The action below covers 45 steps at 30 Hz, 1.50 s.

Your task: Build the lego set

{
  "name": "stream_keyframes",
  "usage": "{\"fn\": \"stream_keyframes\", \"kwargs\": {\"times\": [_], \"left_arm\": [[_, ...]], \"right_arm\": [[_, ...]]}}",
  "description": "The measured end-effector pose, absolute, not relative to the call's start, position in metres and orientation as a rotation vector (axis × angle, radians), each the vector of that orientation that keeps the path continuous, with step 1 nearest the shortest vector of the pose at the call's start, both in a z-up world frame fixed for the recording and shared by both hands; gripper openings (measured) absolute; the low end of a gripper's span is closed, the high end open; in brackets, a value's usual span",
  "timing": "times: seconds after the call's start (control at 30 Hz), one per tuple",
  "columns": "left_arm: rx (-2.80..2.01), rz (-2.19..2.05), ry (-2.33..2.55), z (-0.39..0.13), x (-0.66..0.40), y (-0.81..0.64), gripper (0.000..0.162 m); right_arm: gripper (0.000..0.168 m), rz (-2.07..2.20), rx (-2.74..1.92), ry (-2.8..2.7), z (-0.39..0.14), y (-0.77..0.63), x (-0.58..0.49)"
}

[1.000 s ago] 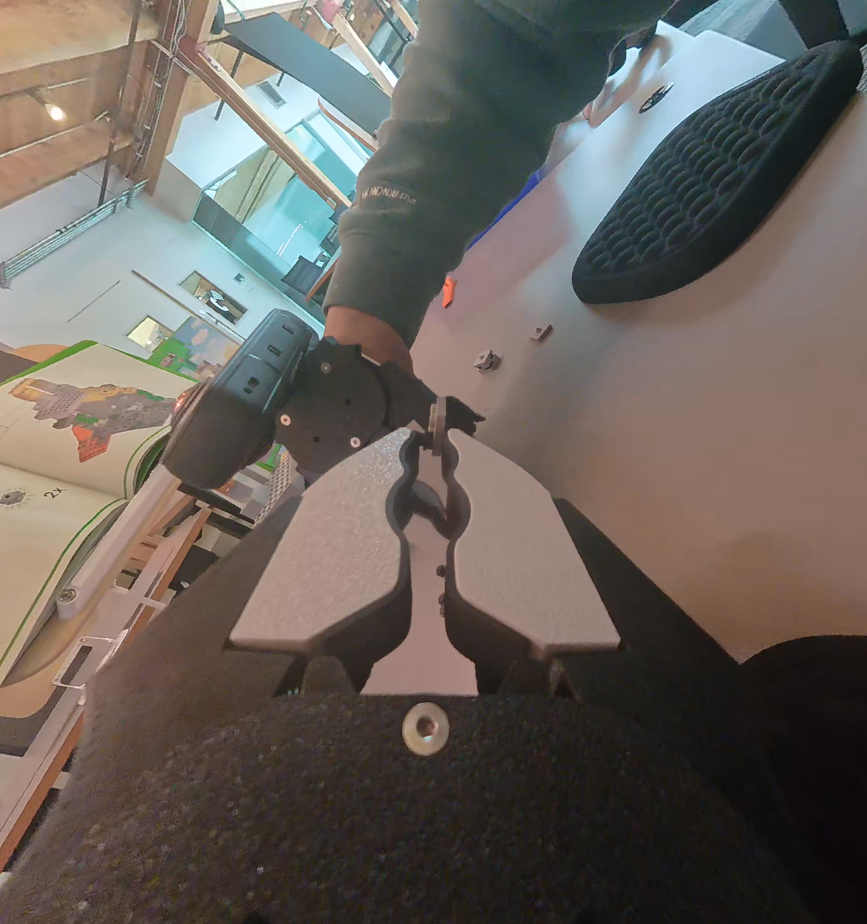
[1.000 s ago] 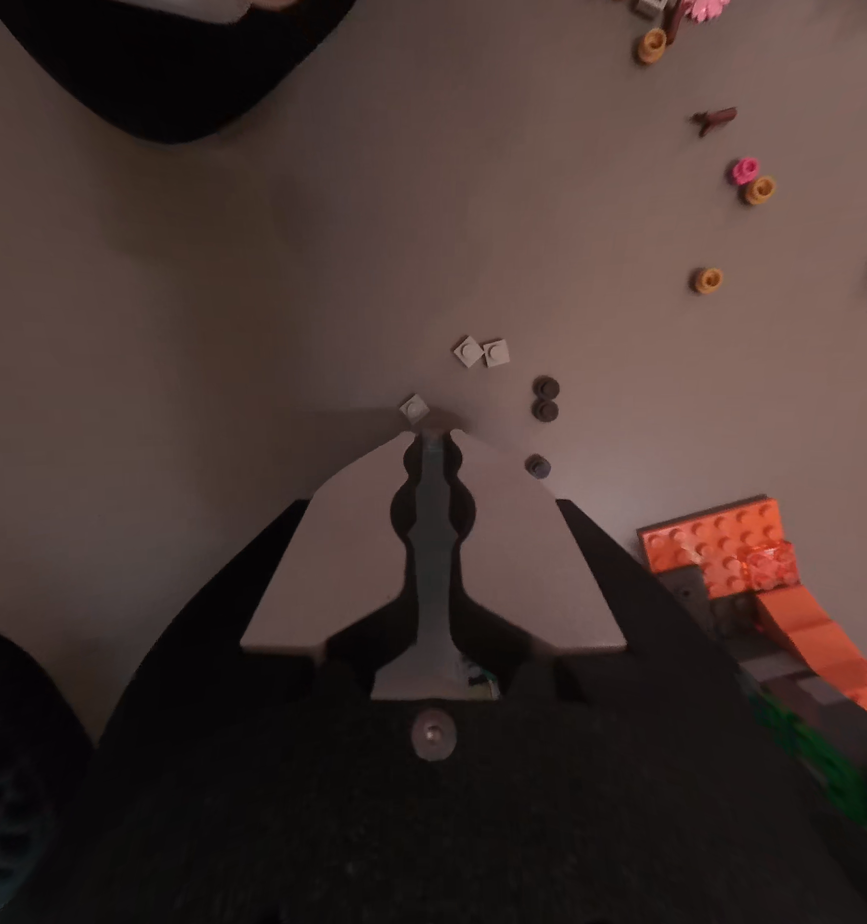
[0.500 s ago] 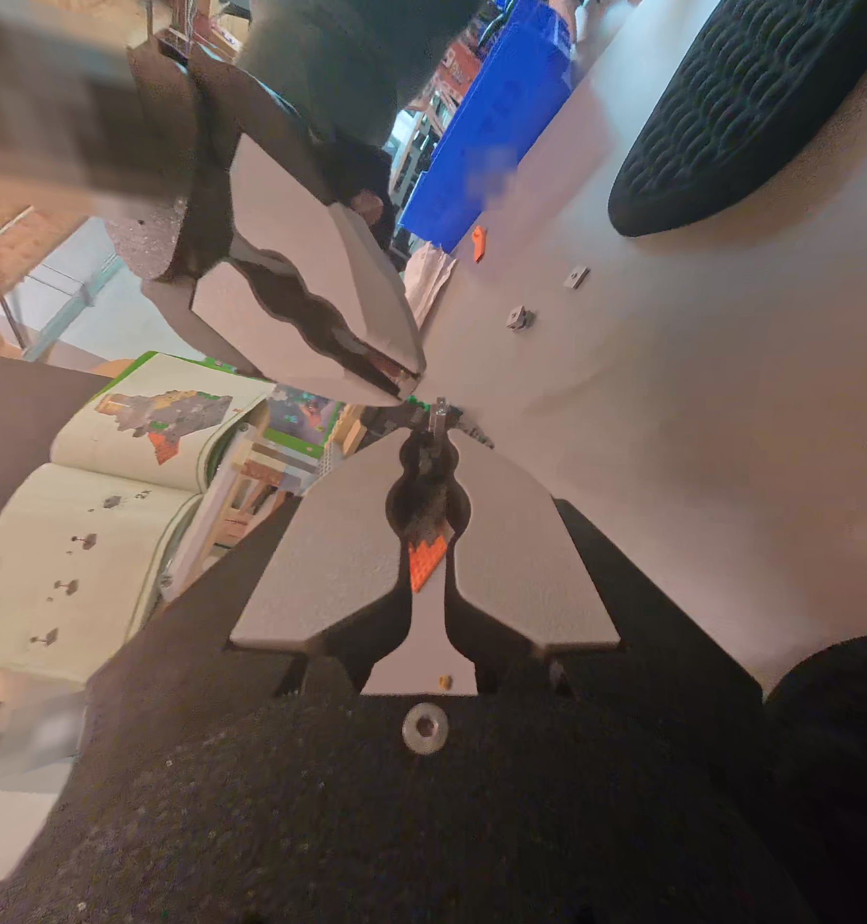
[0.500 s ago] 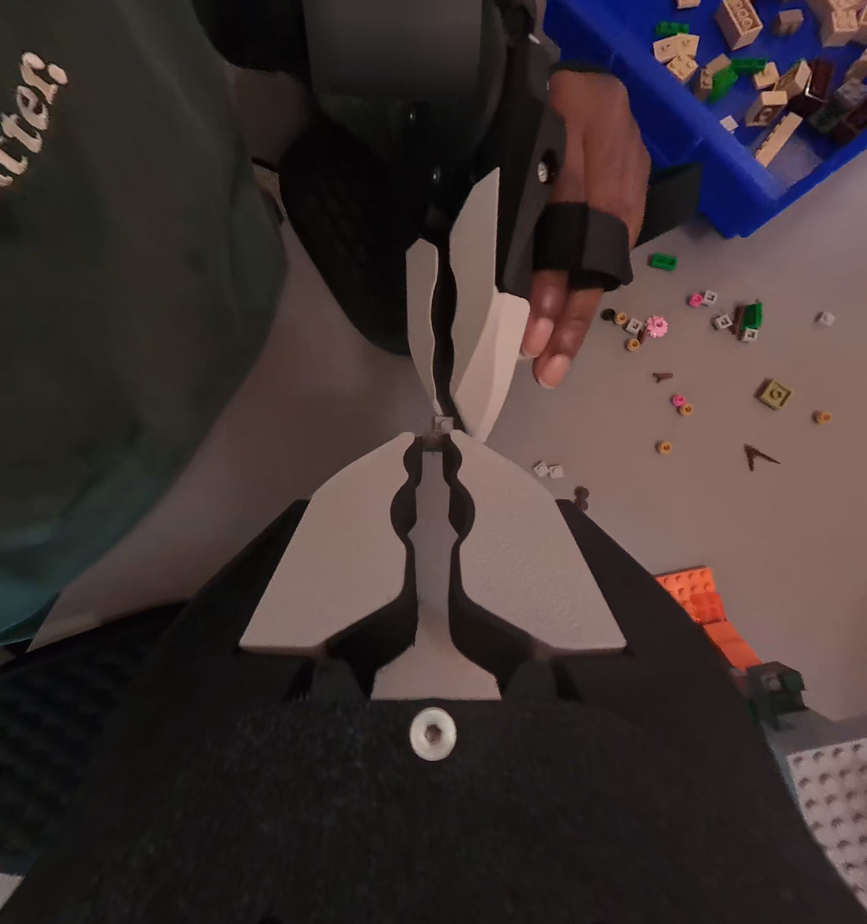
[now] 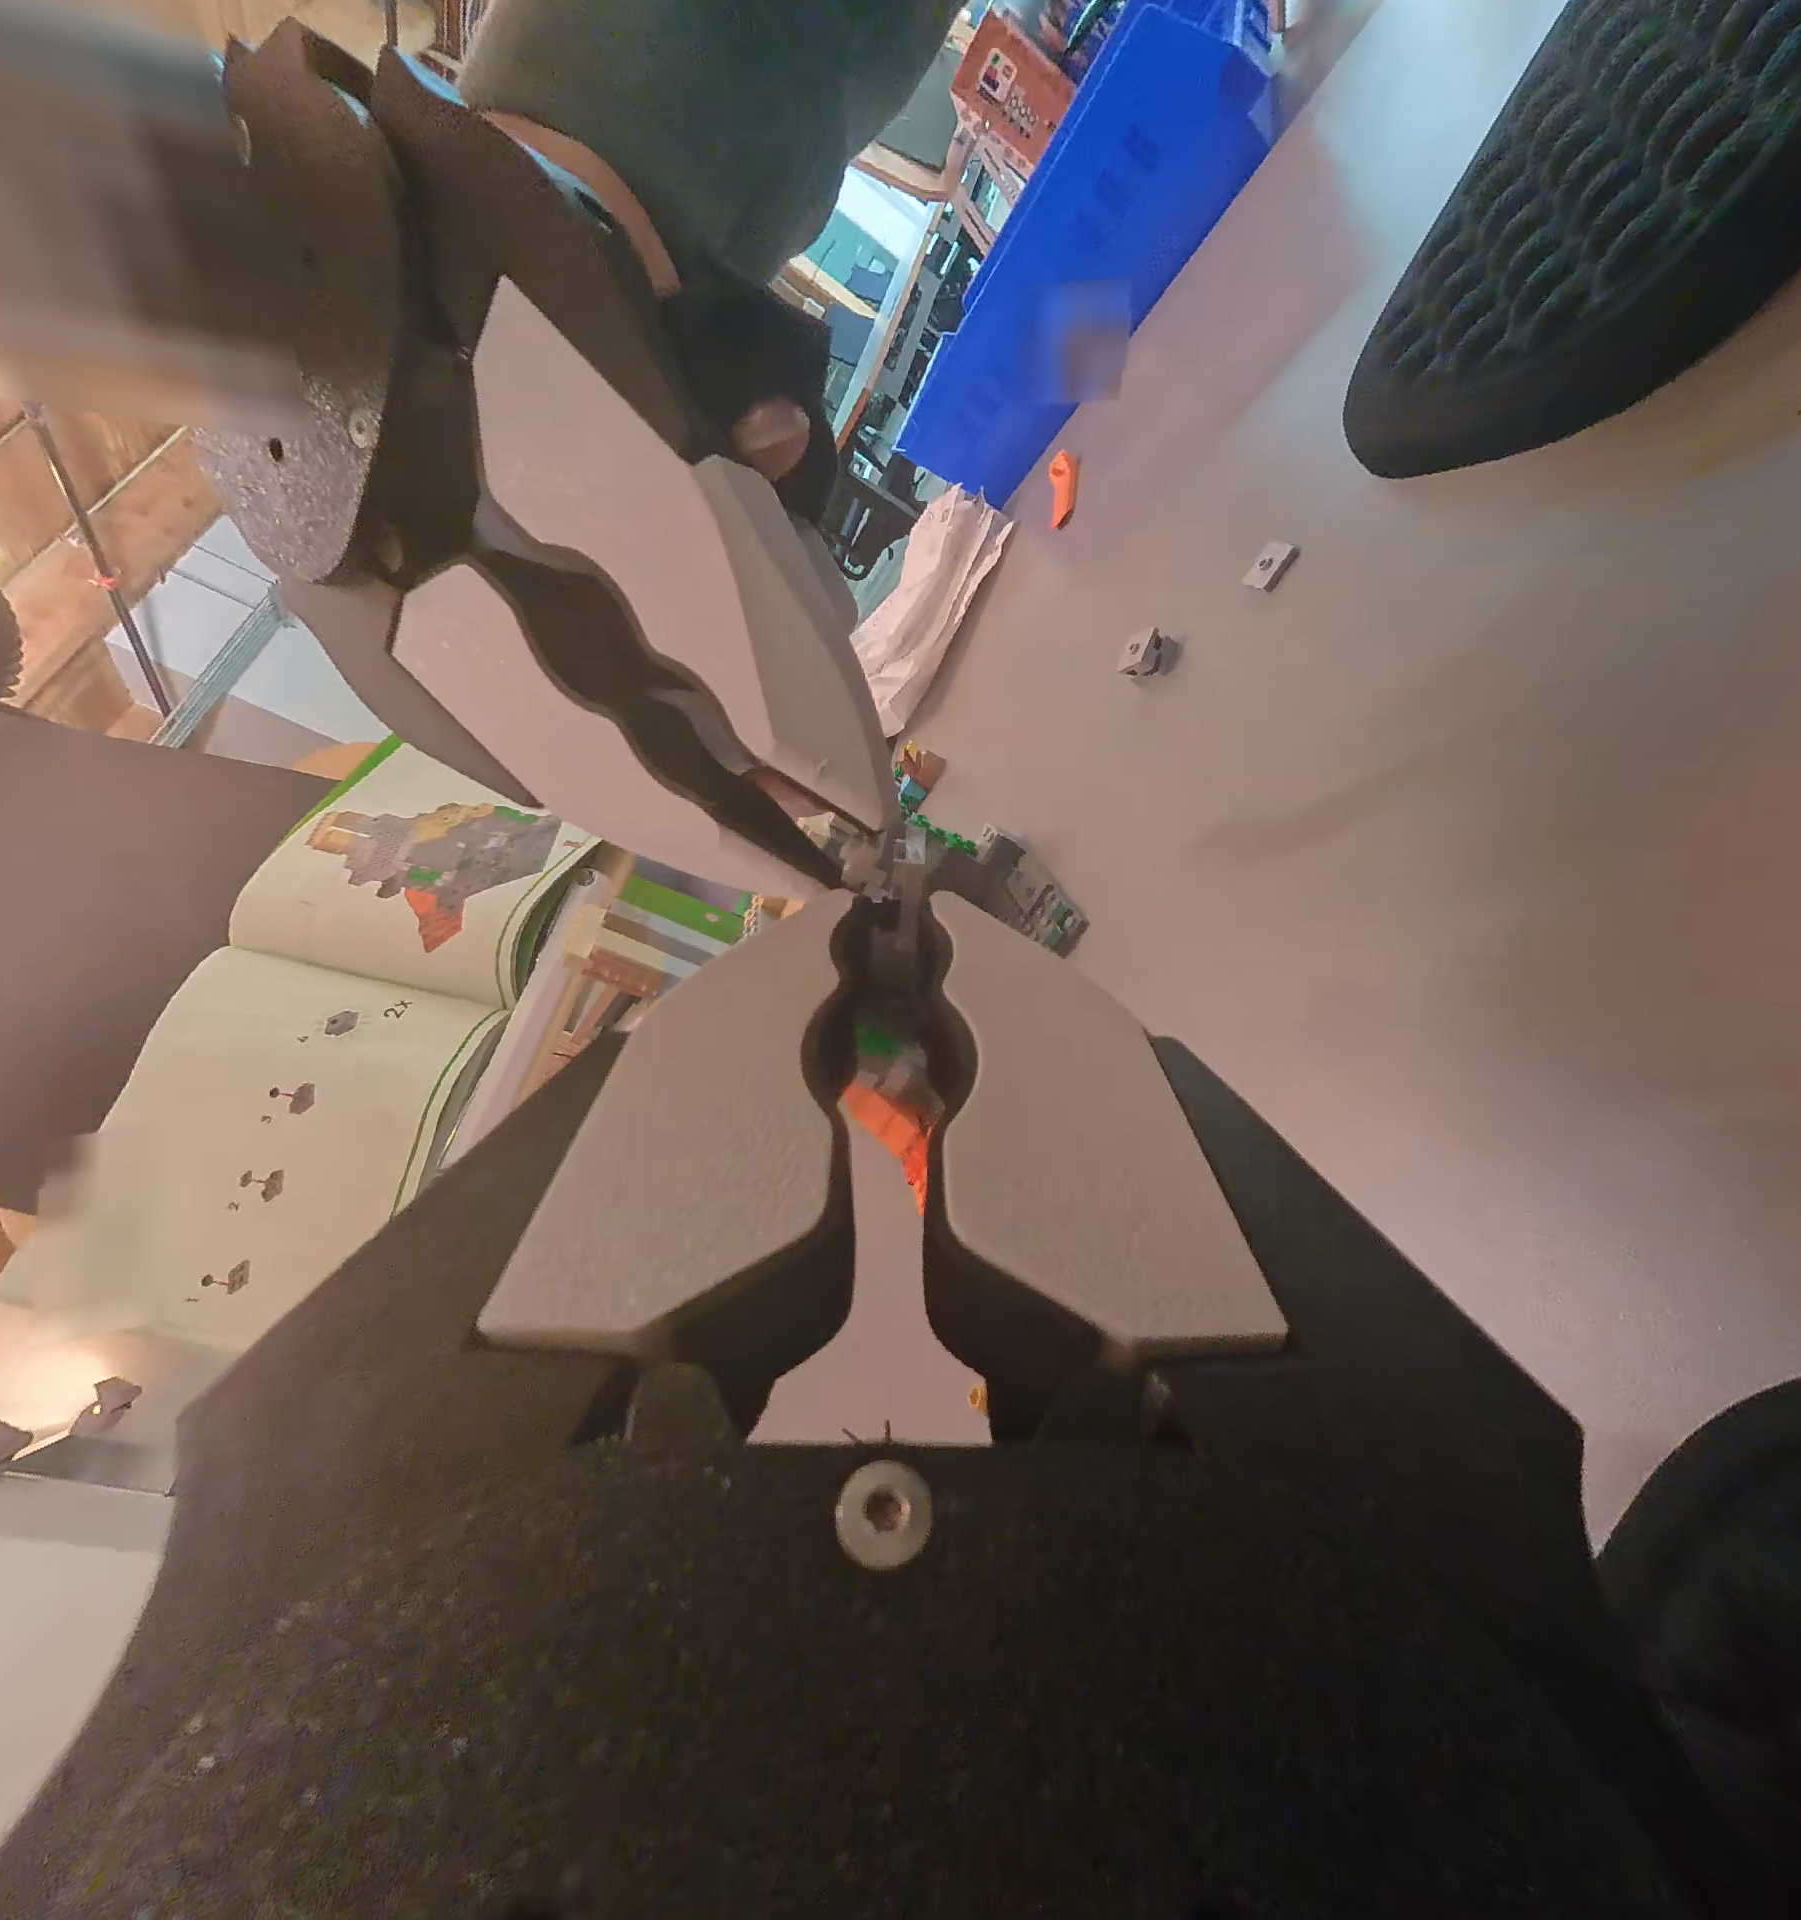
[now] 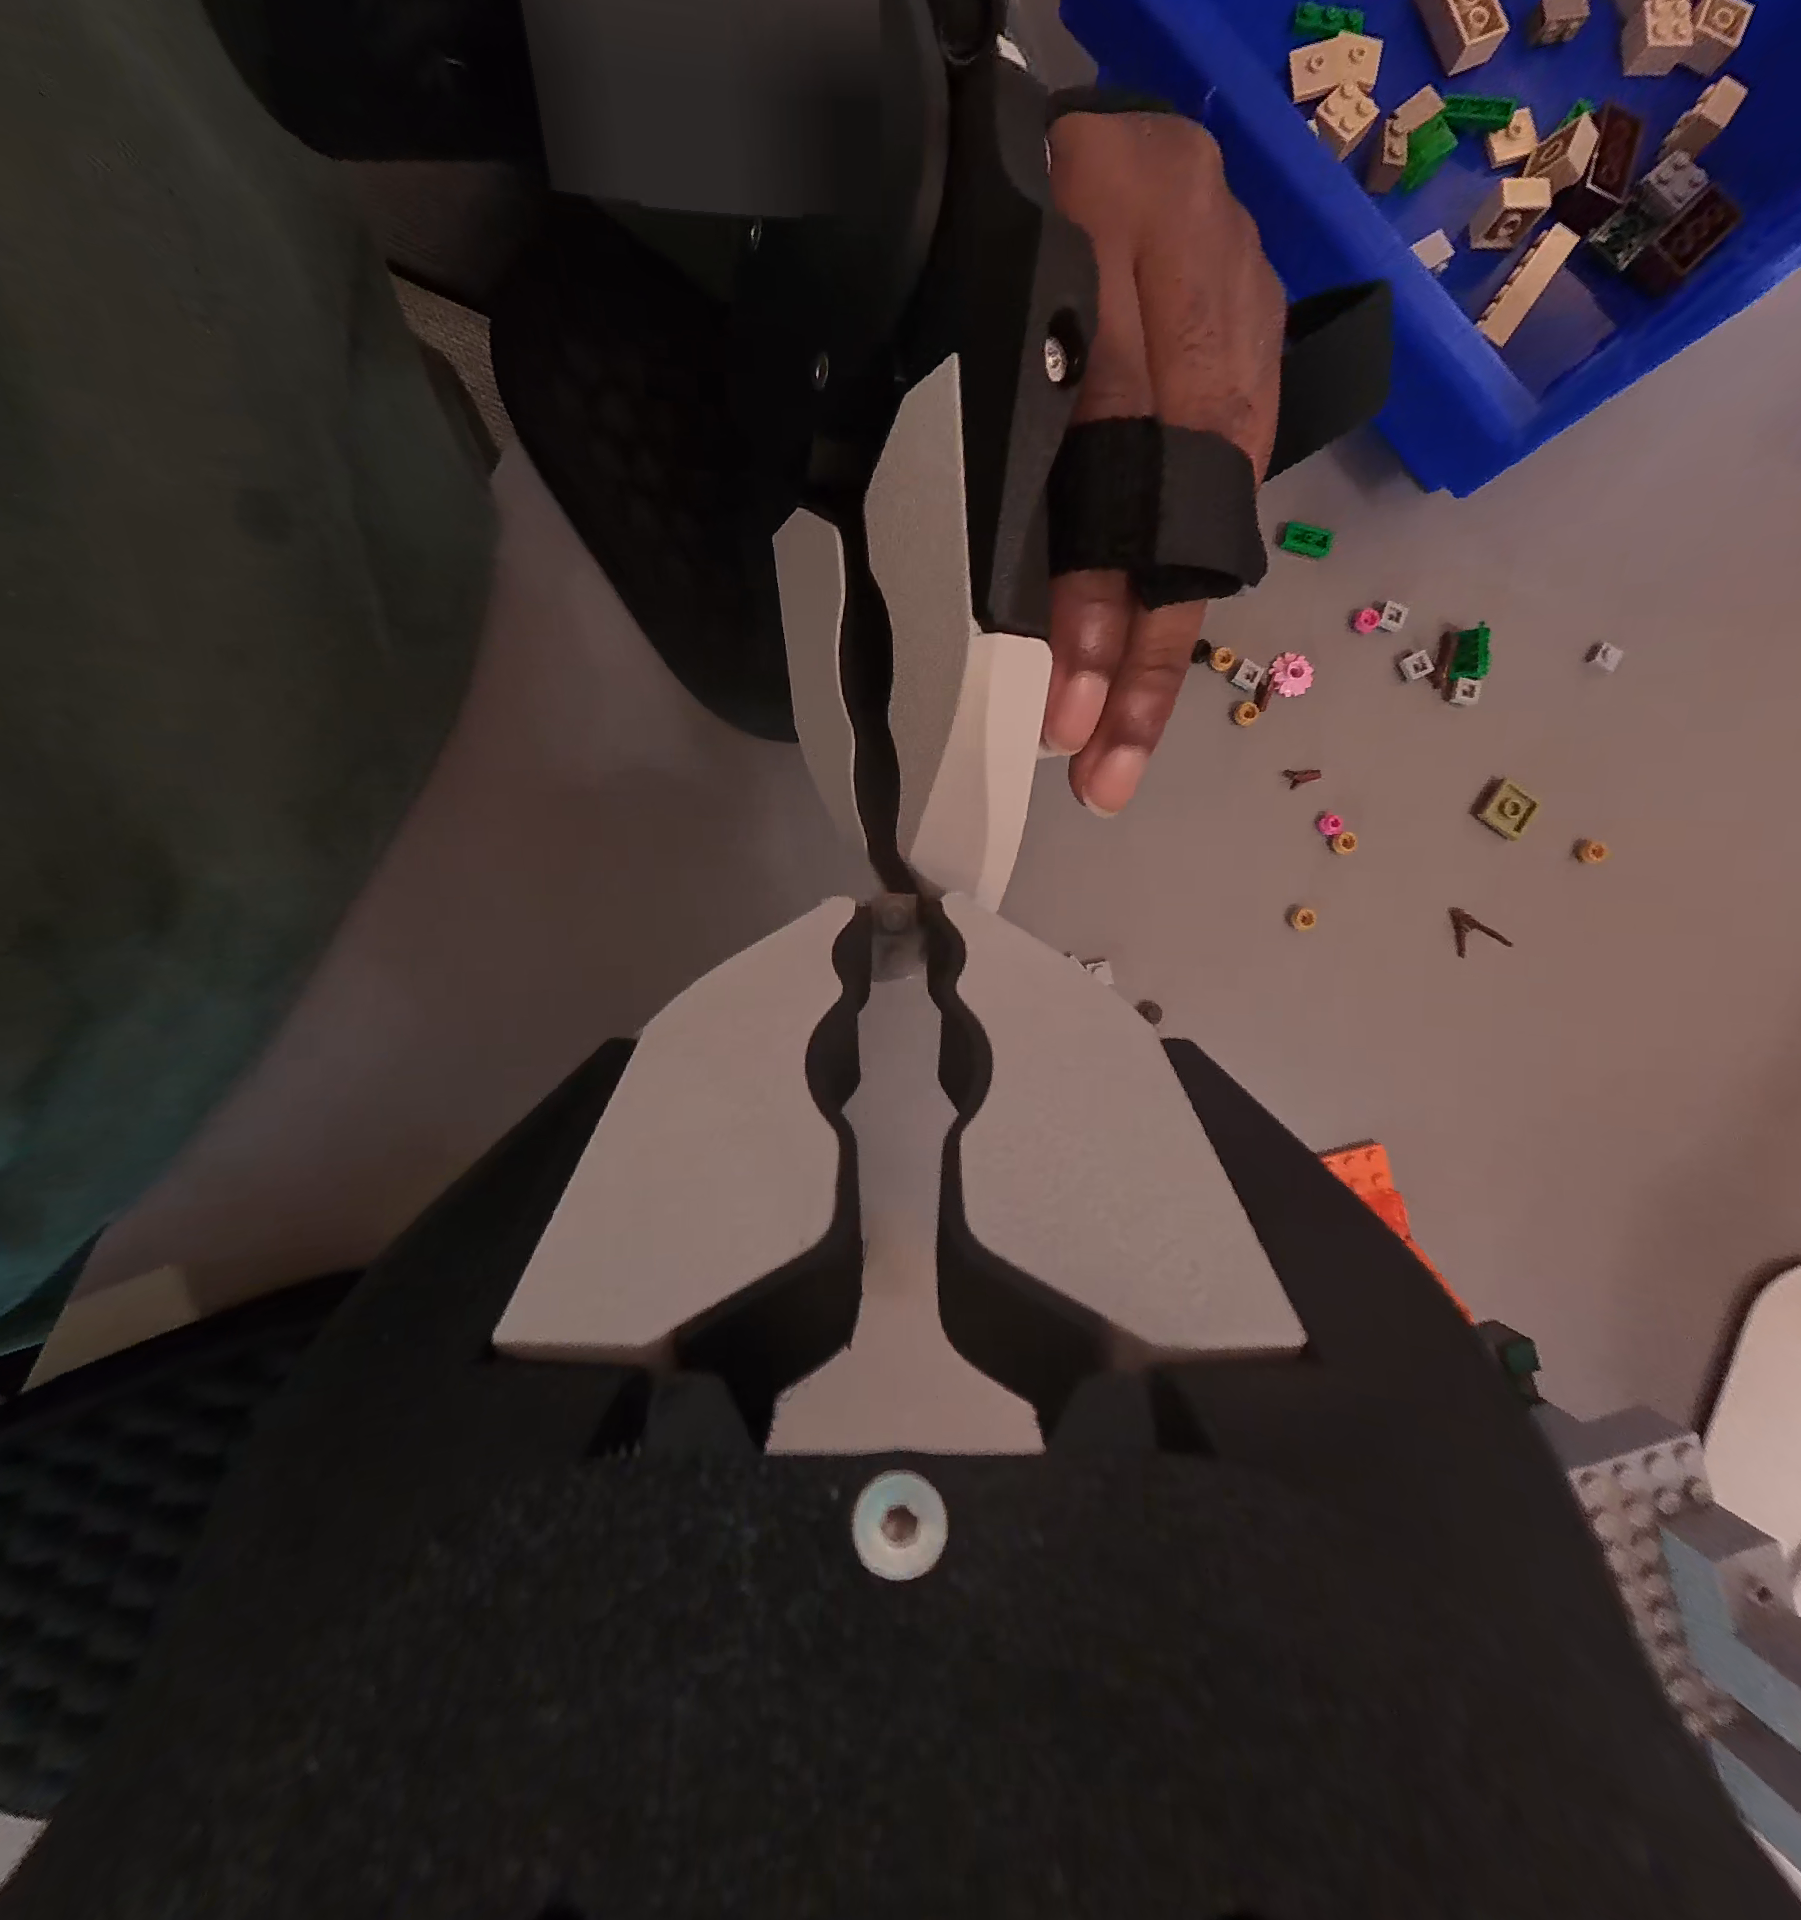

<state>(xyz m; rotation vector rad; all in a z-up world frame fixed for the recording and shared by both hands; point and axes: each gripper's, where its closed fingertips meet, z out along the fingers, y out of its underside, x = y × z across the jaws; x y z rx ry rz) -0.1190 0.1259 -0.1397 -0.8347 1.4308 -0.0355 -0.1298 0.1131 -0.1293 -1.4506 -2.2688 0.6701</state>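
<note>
Left hand-held gripper (image 5: pixel 888 902) and right hand-held gripper (image 6: pixel 896 914) meet tip to tip above bench (image 6: pixel 1239 1091). Both have fingers nearly together, each clamped on small grey piece (image 6: pixel 894 921); cannot tell if one piece or two joined. In right view, left gripper comes down from top, hand (image 6: pixel 1150 436) in black strap. Half-built lego model (image 5: pixel 1021 894) sits on bench just behind tips. Loose small pieces (image 6: pixel 1395 748) scattered near blue bin (image 6: pixel 1374 343). Open manual (image 5: pixel 283 1039) at left, black pad (image 5: pixel 1623 229) far right.
</note>
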Motion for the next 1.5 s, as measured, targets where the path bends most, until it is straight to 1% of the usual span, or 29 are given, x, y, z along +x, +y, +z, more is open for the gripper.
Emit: {"fn": "stream_keyframes", "kwargs": {"times": [0.67,0.8,0.97,1.3,1.5], "left_arm": [[-0.830,-0.051,1.403,-0.134,-0.119,0.125,0.008],[-0.844,-0.037,1.391,-0.133,-0.121,0.129,0.008],[-0.879,-0.065,1.391,-0.135,-0.121,0.130,0.008],[-0.952,-0.124,1.397,-0.140,-0.120,0.132,0.008],[-1.009,-0.194,1.398,-0.141,-0.120,0.131,0.008]], "right_arm": [[0.020,0.669,-1.427,-2.198,-0.122,0.116,-0.127],[0.018,0.626,-1.393,-2.091,-0.116,0.117,-0.124],[0.018,0.486,-1.329,-1.959,-0.125,0.118,-0.126],[0.011,0.300,-1.217,-1.930,-0.136,0.121,-0.132],[0.010,0.199,-1.136,-1.960,-0.137,0.121,-0.133]]}}
